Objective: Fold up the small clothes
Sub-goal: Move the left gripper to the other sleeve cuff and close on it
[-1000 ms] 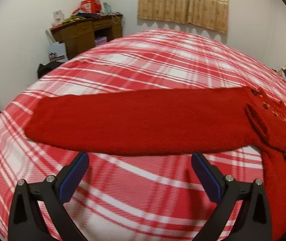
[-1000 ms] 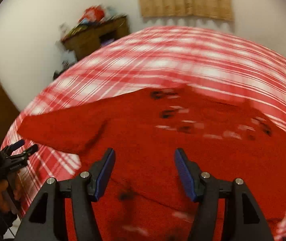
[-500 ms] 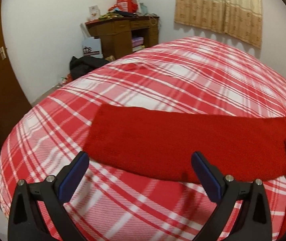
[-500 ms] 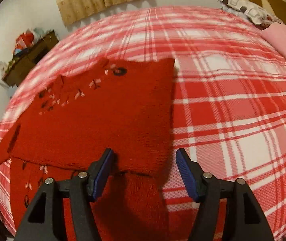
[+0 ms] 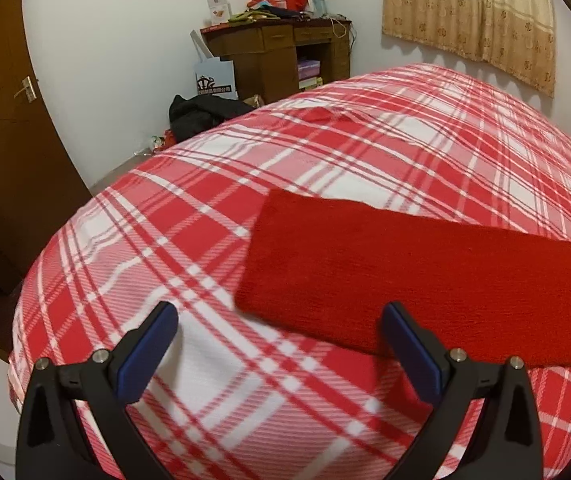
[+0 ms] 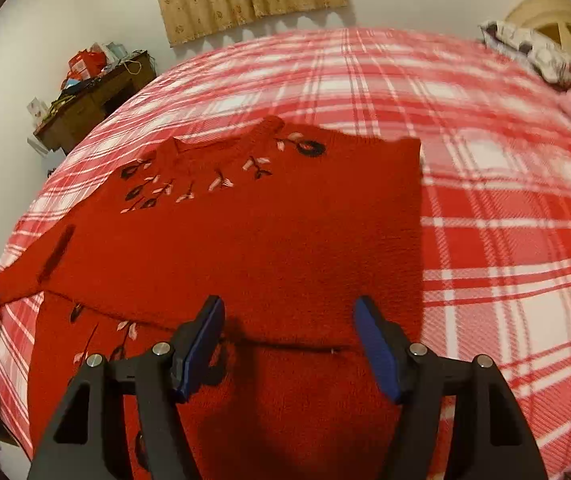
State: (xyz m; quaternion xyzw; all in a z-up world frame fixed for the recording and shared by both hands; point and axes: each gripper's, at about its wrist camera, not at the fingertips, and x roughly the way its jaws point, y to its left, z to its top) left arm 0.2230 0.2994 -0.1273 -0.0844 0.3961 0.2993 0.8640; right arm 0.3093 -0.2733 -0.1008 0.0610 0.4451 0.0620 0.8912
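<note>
A red knitted sweater [image 6: 269, 232] with embroidered flowers lies flat on the plaid bed, its right side folded over the body. One long red sleeve [image 5: 425, 276] stretches across the bed in the left wrist view, cuff end toward the left. My left gripper [image 5: 279, 338] hovers open just in front of that cuff, nothing between its blue pads. My right gripper [image 6: 289, 334] hangs above the sweater's lower body, near a fold edge, its jaws opening and holding nothing.
The red and white plaid bedcover [image 5: 213, 216] spans both views. A cluttered wooden desk [image 5: 281, 52] stands by the far wall, with a paper bag [image 5: 215, 80] and dark clothes [image 5: 201, 114] on the floor. A brown door [image 5: 1, 140] is left. Pillows [image 6: 537, 54] lie far right.
The left view has swung left along the sleeve to its cuff end. The right view has shifted right across the sweater to its folded right edge, and the right jaws have widened a little.
</note>
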